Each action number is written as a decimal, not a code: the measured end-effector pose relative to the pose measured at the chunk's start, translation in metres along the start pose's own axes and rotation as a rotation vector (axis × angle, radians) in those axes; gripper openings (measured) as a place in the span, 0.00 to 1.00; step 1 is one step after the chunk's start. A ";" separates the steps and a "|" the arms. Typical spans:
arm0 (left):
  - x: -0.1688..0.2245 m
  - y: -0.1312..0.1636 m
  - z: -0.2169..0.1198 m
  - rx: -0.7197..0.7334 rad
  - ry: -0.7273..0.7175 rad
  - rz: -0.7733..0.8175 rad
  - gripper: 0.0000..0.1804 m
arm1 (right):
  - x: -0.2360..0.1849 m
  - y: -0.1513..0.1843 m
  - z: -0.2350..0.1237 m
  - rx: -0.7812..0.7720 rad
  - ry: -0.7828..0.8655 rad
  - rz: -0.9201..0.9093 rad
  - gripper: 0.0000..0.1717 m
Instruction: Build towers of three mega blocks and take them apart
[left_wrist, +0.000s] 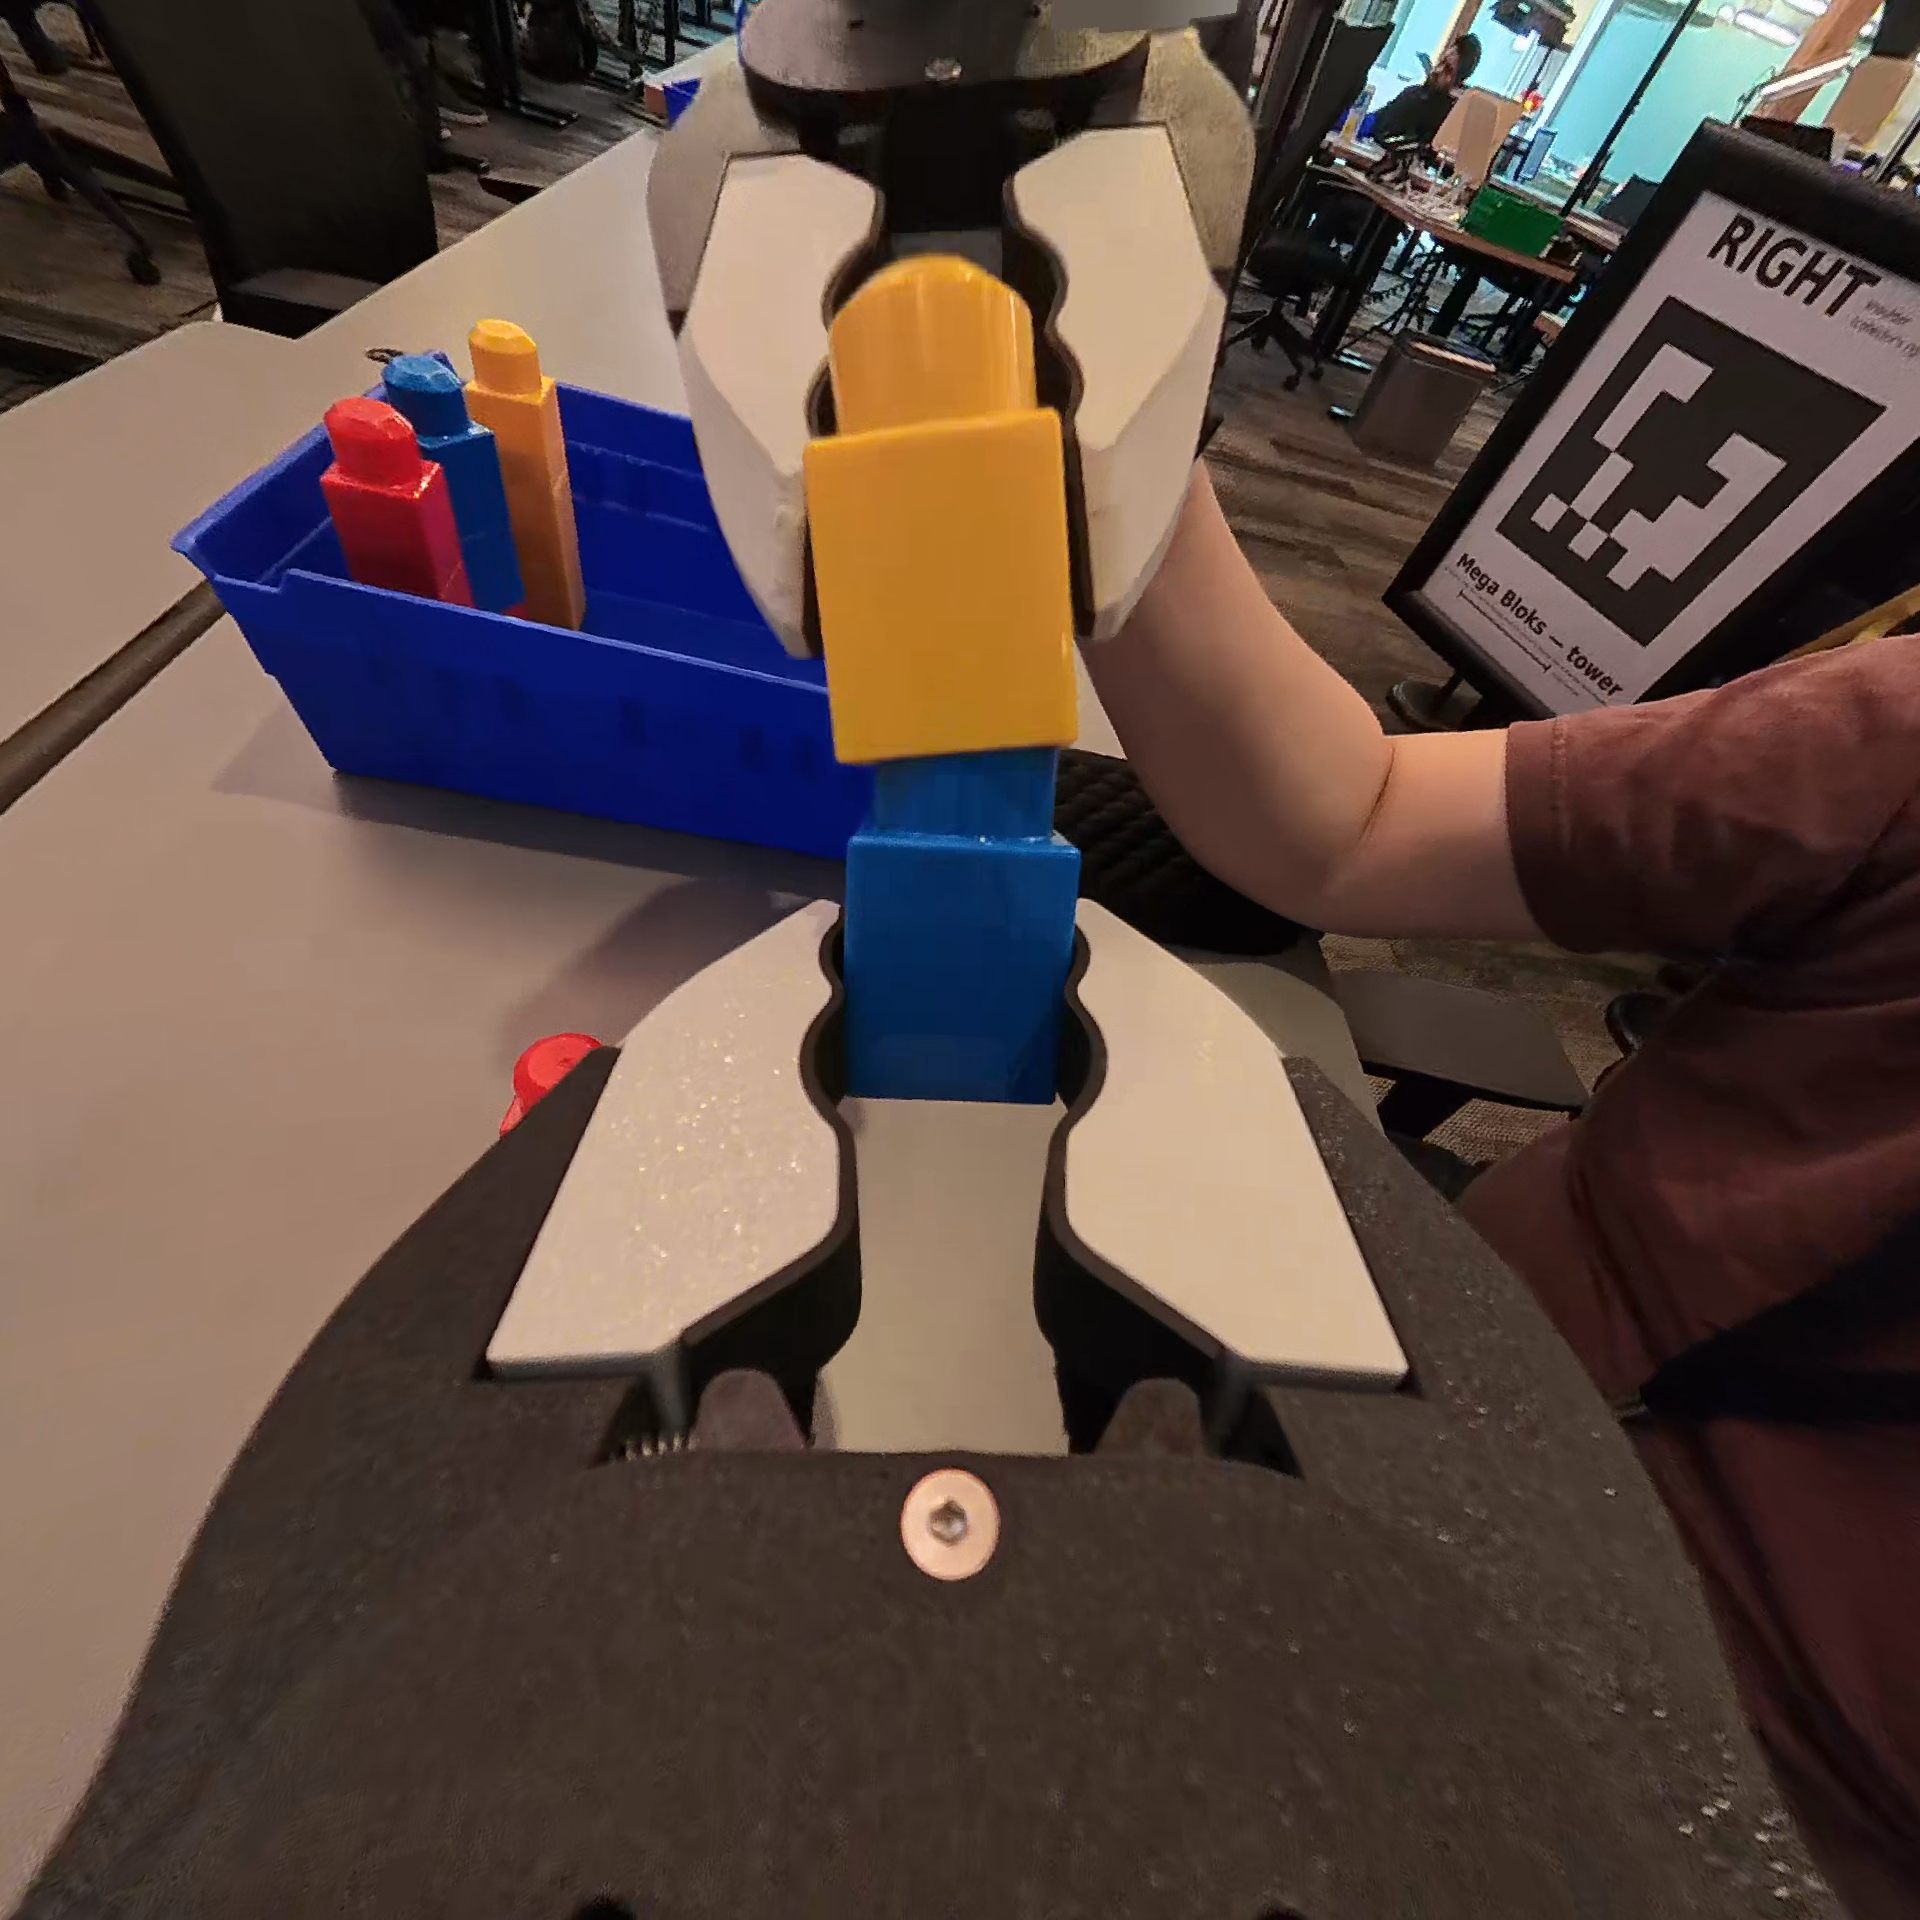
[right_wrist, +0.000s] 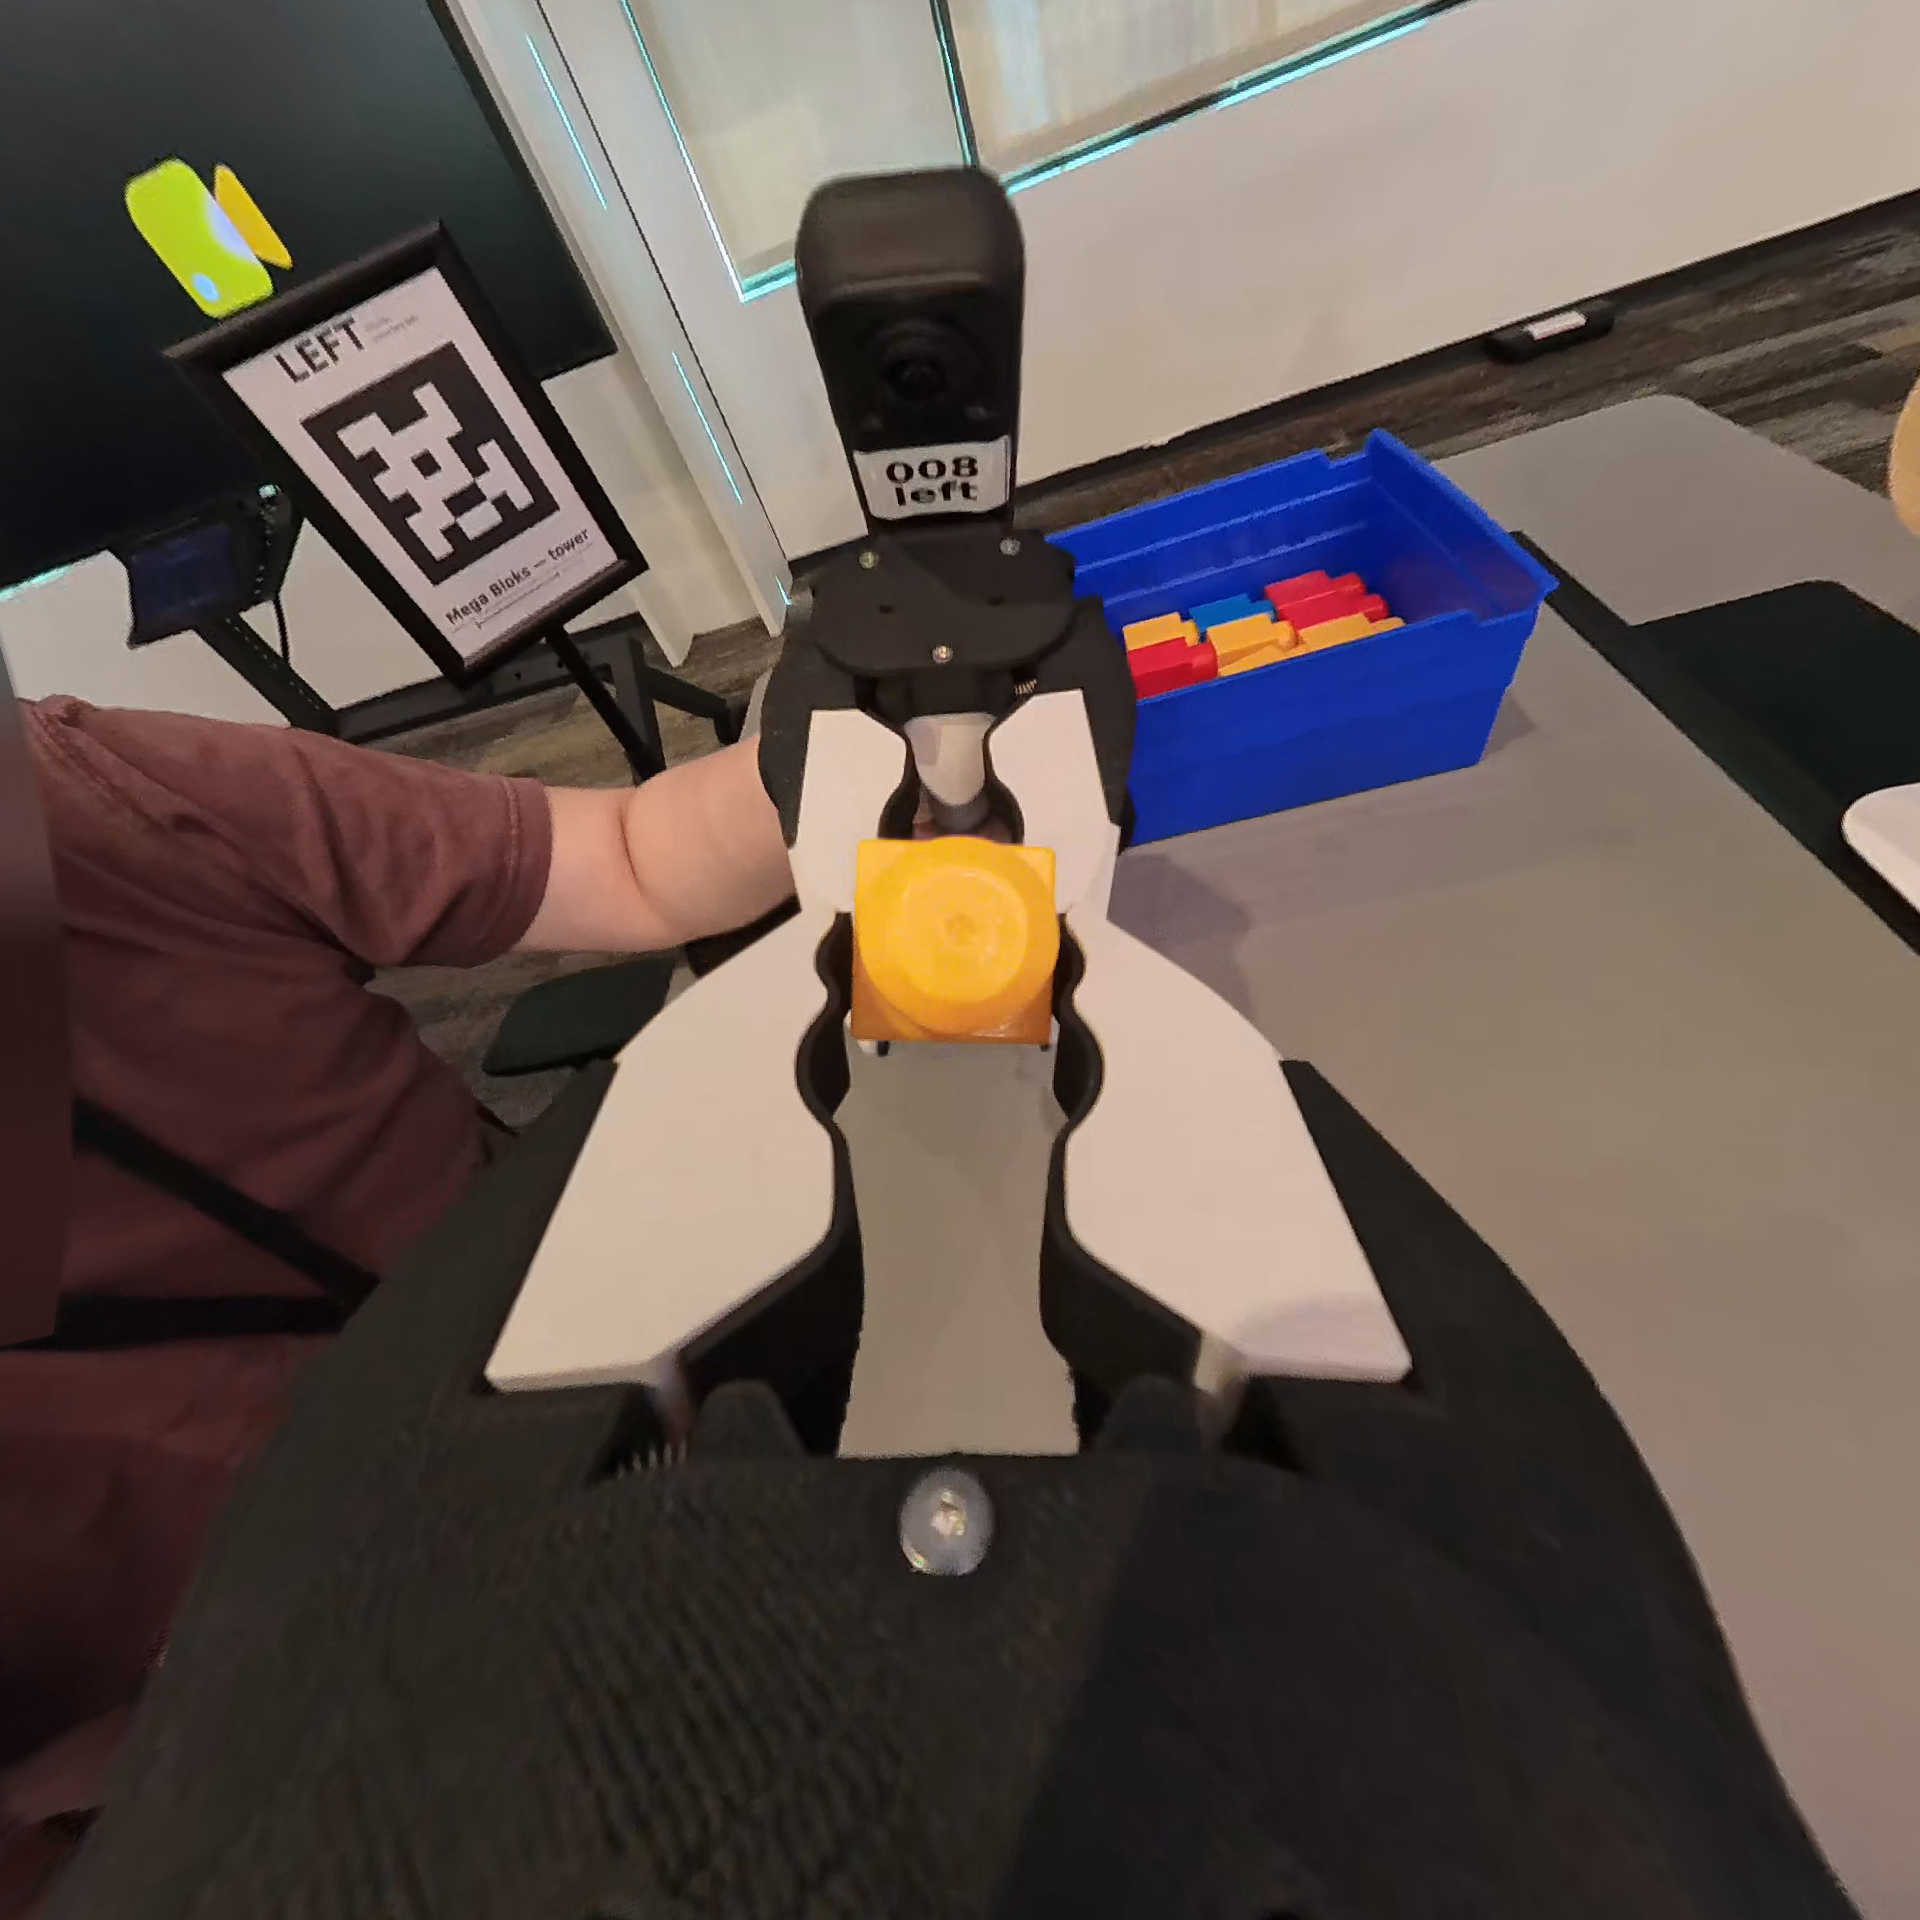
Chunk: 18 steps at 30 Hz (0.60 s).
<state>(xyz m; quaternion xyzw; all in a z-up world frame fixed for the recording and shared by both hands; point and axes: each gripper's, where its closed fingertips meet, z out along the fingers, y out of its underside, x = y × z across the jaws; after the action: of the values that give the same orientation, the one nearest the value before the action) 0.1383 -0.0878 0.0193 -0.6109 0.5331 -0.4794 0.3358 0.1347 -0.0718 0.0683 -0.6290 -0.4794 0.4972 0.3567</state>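
Above the bench, the left gripper pinches the blue block and the right gripper the yellow block mated on it — light, rigid, slick plastic, probably best clamped on flat sides.

Both tongs looked alike: black textured body w/ pale grey finger plates, wavy black-lined inner edges. Left tongs had a silver hex screw at 6 o'clock, small spring visible at base of one finger. Right tongs same build, same screw. Seen from the right wrist cam, the left unit carried a black camera w/ white label. Person wore a maroon short-sleeve tee, dark strap across it.
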 end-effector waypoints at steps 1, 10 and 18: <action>0.001 0.000 0.000 -0.007 0.002 0.001 0.20 | -0.001 0.002 0.002 -0.015 -0.001 -0.011 0.22; 0.001 0.005 0.000 -0.043 0.002 -0.007 0.20 | -0.001 0.007 0.005 -0.050 0.006 -0.012 0.22; -0.002 -0.005 -0.006 0.041 0.027 -0.082 0.20 | 0.004 -0.013 0.009 0.109 -0.012 0.027 0.22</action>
<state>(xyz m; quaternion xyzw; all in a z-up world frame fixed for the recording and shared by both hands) 0.1346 -0.0845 0.0251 -0.6186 0.5024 -0.5118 0.3210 0.1229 -0.0641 0.0770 -0.6119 -0.4452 0.5313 0.3808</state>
